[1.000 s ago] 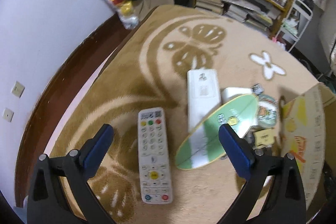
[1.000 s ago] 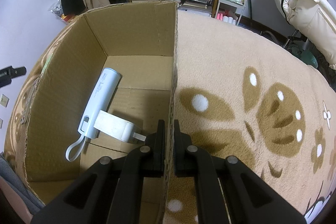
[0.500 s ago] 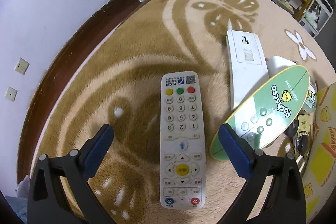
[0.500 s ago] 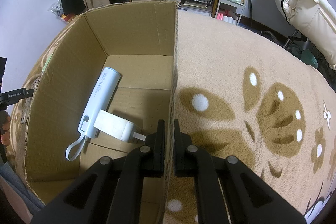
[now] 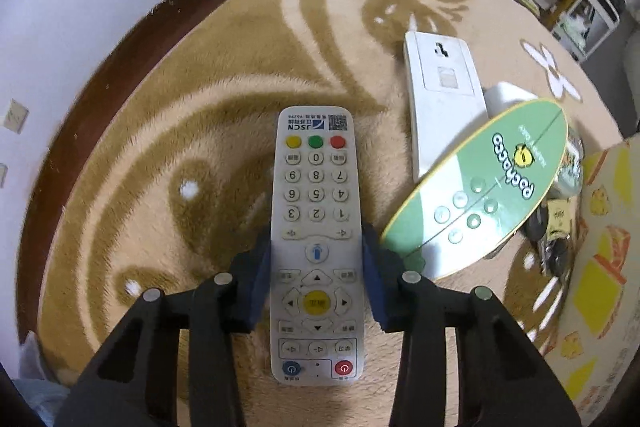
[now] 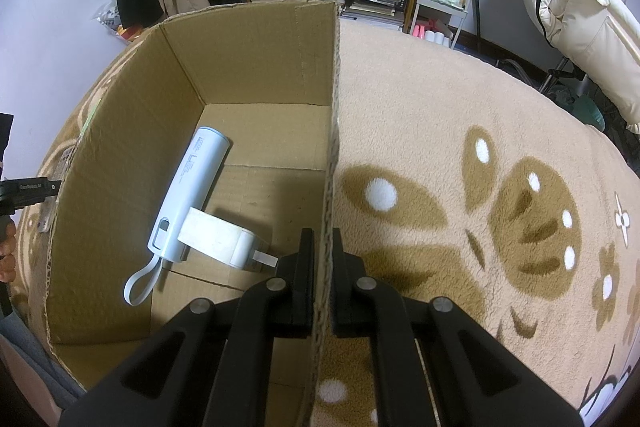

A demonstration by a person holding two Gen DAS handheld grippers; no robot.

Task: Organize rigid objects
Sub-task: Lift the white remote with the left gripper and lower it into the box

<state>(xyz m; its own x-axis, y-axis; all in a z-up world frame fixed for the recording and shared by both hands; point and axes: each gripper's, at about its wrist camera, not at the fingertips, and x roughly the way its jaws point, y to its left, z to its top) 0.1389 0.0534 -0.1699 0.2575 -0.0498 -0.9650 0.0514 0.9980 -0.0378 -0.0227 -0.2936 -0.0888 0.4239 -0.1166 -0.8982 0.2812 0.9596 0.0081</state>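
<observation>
Plainly, with the left gripper [image 5: 316, 259] clamped on the remote [image 5: 317, 243] lying on the rug [image 5: 180, 131], and the right gripper [image 6: 320, 255] pinching the box [image 6: 256, 67] wall, a level lift clear of the green board [image 5: 480, 199] seemed wise.

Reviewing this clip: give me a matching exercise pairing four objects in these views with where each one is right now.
Things:
1. remote control
2. blue power bank
3. cardboard box wall
4. green oval board

Places:
A. lying on the box floor
B. pinched by the right gripper
C. between the fingers of the left gripper
D. resting over a white device on the carpet

Pairs: 1-C, 2-A, 3-B, 4-D
</observation>
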